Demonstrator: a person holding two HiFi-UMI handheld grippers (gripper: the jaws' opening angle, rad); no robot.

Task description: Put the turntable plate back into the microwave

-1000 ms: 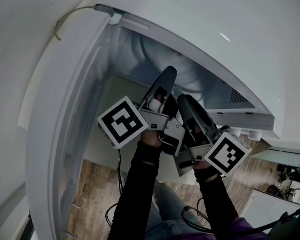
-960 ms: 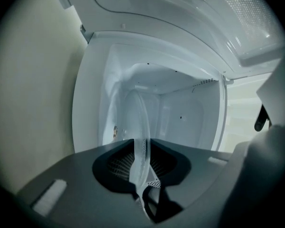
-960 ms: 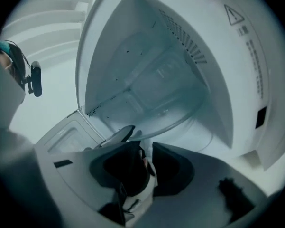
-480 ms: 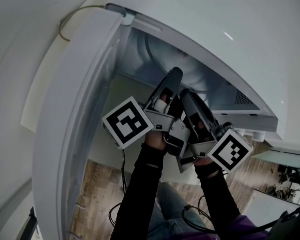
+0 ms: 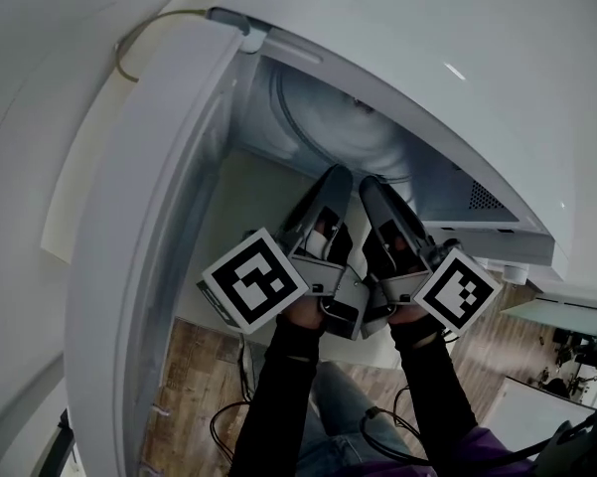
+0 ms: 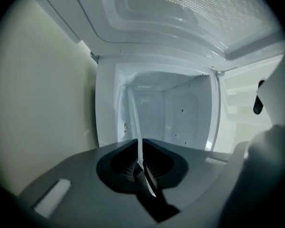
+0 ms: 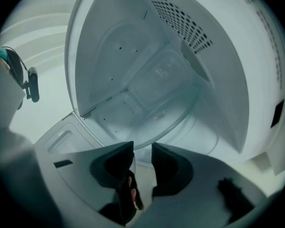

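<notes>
Funny how different the three views were here. From the head view you only got the outsides: both grippers side by side, noses pointed into the open microwave [image 5: 457,58], its door [image 5: 139,266] swung out on the left, and the glass turntable plate [image 5: 338,127] showing as a pale round shape inside the cavity just past the tips. No way to read the jaws from up there.

The left gripper [image 6: 140,144] view was the one that settled it. The plate [image 6: 134,118] showed edge-on, just a thin bright line running up from between the jaws toward the cavity, and the jaws were closed right onto that rim, pinching it. So the plate was held up on edge, not lying on the floor of the microwave [image 6: 180,113].

The right gripper [image 7: 142,148] view gave the opposite angle: the plate [image 7: 147,80] seen broadside, a big clear disc filling the opening, with the vent holes visible behind it. Those jaws stood a narrow gap apart, not clamped on anything. The plate's lower rim ran right at the tips, but I couldn't tell if it was actually touching them.
</notes>
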